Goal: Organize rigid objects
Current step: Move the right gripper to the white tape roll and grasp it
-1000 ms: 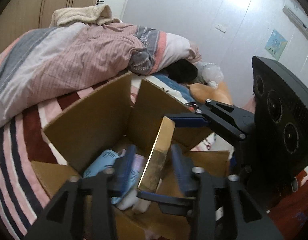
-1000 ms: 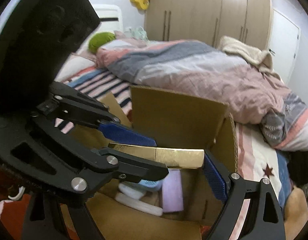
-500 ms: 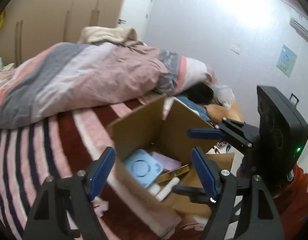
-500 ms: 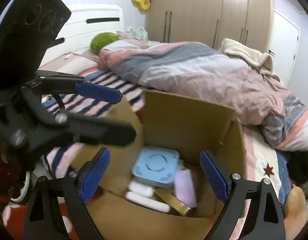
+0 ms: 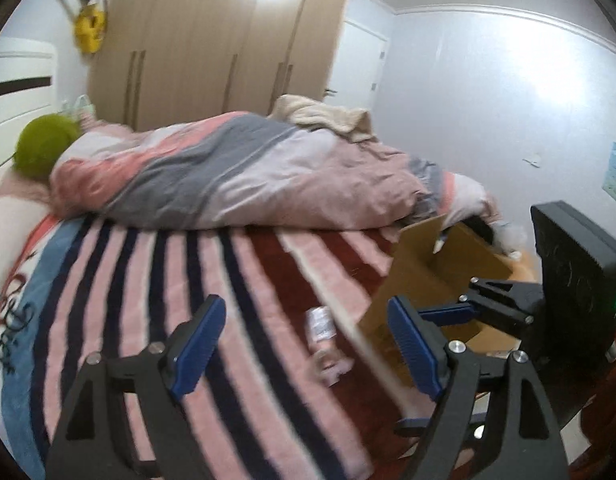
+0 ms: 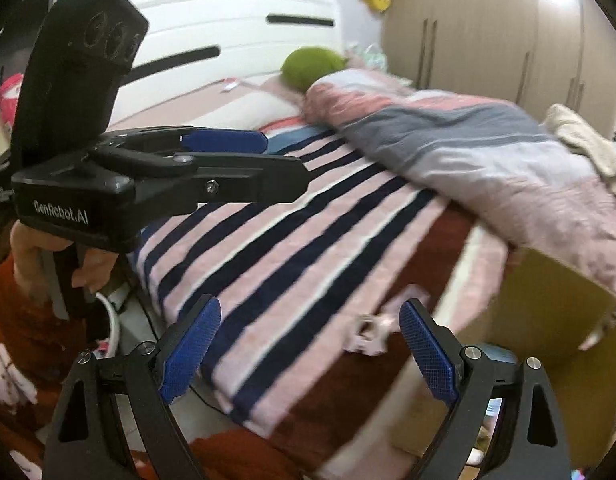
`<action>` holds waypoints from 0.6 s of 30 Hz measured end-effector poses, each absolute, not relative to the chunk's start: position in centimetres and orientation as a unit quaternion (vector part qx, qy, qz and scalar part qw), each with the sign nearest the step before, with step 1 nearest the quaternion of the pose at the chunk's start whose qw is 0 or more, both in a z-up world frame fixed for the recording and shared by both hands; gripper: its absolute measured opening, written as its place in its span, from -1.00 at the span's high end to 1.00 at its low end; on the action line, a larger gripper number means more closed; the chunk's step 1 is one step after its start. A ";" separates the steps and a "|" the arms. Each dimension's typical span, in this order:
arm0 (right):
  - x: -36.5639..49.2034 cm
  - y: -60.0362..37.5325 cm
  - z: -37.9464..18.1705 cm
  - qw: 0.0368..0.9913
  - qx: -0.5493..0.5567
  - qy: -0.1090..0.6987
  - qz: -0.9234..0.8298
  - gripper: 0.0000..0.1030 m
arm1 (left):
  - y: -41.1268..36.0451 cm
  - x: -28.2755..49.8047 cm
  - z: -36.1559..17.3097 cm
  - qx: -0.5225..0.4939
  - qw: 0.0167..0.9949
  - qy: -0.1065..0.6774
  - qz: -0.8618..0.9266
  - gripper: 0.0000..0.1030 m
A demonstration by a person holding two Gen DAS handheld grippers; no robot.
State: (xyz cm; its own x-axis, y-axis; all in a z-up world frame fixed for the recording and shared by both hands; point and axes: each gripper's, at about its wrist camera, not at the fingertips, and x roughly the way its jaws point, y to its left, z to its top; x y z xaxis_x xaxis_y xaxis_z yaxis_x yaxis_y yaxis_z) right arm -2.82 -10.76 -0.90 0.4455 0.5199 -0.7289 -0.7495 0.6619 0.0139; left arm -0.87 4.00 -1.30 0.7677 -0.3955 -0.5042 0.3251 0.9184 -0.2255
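Left wrist view first: my left tool [image 5: 303,344], whose jaws have just been opening, stands spread and empty over the striped bed [image 5: 147,280]; one small pale item [image 5: 322,330] lies loose just beside the cardboard box [image 5: 424,276]. Right wrist view: my right tool [image 6: 308,344] is spread, empty, that one item [image 6: 368,334] between its fingers' line. I judge only this piece left.

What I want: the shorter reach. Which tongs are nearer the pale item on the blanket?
Probably right: the item lies just ahead between the right tongs; the left tongs hover farther back.
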 end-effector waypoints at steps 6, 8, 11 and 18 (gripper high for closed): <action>-1.7 -7.4 -4.8 0.808 -0.171 0.411 0.386 -0.75 | 7.3 -0.8 -5.6 -0.075 0.936 0.303 -0.165 -0.57; -0.9 -7.2 -6.6 0.801 -0.171 0.432 0.378 -0.75 | 8.0 -0.6 -6.9 -0.084 0.932 0.311 -0.165 -0.57; 0.6 -7.4 -9.3 0.797 -0.159 0.470 0.345 -0.75 | 8.6 -0.4 -9.0 -0.097 0.926 0.324 -0.167 -0.57; 4.4 -9.5 -14.0 0.812 -0.172 0.504 0.238 -0.68 | 8.9 0.2 -11.2 -0.107 0.917 0.339 -0.178 -0.57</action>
